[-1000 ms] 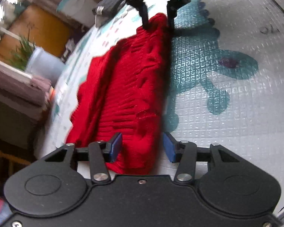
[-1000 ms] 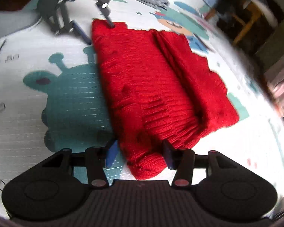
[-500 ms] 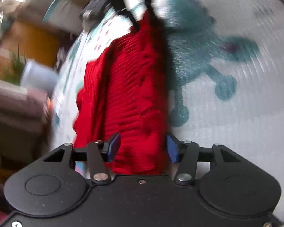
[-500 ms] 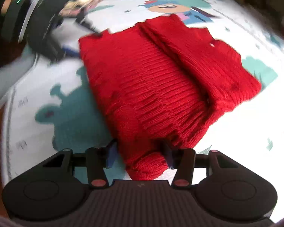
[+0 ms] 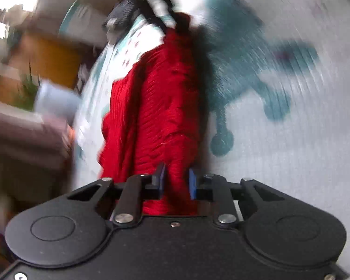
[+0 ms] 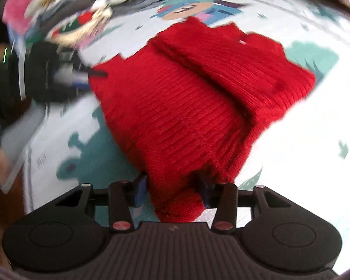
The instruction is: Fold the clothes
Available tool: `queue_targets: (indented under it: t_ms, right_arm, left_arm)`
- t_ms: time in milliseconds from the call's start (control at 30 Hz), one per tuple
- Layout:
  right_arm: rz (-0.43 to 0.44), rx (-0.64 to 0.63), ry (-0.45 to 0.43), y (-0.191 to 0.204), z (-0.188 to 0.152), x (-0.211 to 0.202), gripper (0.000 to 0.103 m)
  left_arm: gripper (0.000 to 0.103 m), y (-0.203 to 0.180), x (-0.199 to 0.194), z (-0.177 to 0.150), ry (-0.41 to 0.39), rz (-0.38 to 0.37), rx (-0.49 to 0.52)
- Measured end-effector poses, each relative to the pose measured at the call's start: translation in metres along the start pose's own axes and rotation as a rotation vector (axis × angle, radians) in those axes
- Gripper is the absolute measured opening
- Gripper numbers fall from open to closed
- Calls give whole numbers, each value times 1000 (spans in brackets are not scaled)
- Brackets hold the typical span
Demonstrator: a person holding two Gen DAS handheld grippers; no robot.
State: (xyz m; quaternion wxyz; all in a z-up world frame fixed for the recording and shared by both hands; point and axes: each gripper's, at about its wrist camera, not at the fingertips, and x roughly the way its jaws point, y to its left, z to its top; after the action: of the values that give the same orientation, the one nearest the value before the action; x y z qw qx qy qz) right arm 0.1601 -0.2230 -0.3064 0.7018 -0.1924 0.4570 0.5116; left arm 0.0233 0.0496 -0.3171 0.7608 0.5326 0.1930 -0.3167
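A red knitted sweater [image 5: 165, 98] lies folded lengthwise on a patterned play mat [image 5: 291, 151]. My left gripper [image 5: 176, 182] is closing, and its blue pads pinch the near corner of the sweater between them. In the right wrist view the sweater [image 6: 186, 107] spreads out ahead, with a folded layer on its right half. My right gripper [image 6: 172, 189] straddles the opposite near corner with its jaws standing apart and knit fabric filling the gap. The left gripper [image 6: 96, 73] shows blurred at the sweater's far left corner.
A heap of mixed clothes [image 6: 81, 11] lies at the mat's far end. A person's leg [image 6: 9, 140] is at the left edge. Beside the mat stand a pale bucket [image 5: 56, 100], a wooden cabinet [image 5: 49, 53] and a sofa edge [image 5: 23, 128].
My left gripper's pads have closed in on the sweater's corner, bunching the fabric. The right gripper has swung sideways and rolled, with the sweater corner still between its fingers.
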Motion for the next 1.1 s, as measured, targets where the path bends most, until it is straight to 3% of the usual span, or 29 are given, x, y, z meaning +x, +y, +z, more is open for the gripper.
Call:
queue_targets:
  t_ms: [100,200,333,500,533,600,633,767,933,1100]
  right_arm:
    - [-155,-199,-18,35,-8,1,68]
    - [-343,-395,-10,73,-21,11,67]
    - [-401,-526,14,91,-30,19,60]
    - [-386,-500,30,75,-23,15,56]
    - [-378,-499,30,71,-23,15,50]
    - [-353,-504,29,65,-25,14,31]
    - [-349,-523,25,65,-27,14,26]
    - [-316,-536,36,75,-27,12,20]
    - [-89,-427,125,78,-19,-22,19]
    - [45,-337,146,68,4,-55,18]
  left_arm:
    - [18,34,-6,1,10,-84,-225]
    - [18,52,-12,0,8,-123,-307]
    - [18,70,-12,-3,2,-180,-404]
    - [18,89,0,-4,-2,-242,-515]
    - [18,90,1,-4,-1,-248,-524]
    - [18,89,3,-3,3,-256,-510]
    - [16,86,4,-1,5,-260,-485]
    - [12,75,-1,5,4,-297,-424]
    - [12,70,-22,5,5,-434,-411]
    - [12,96,-30,-2,-7,-555,-532]
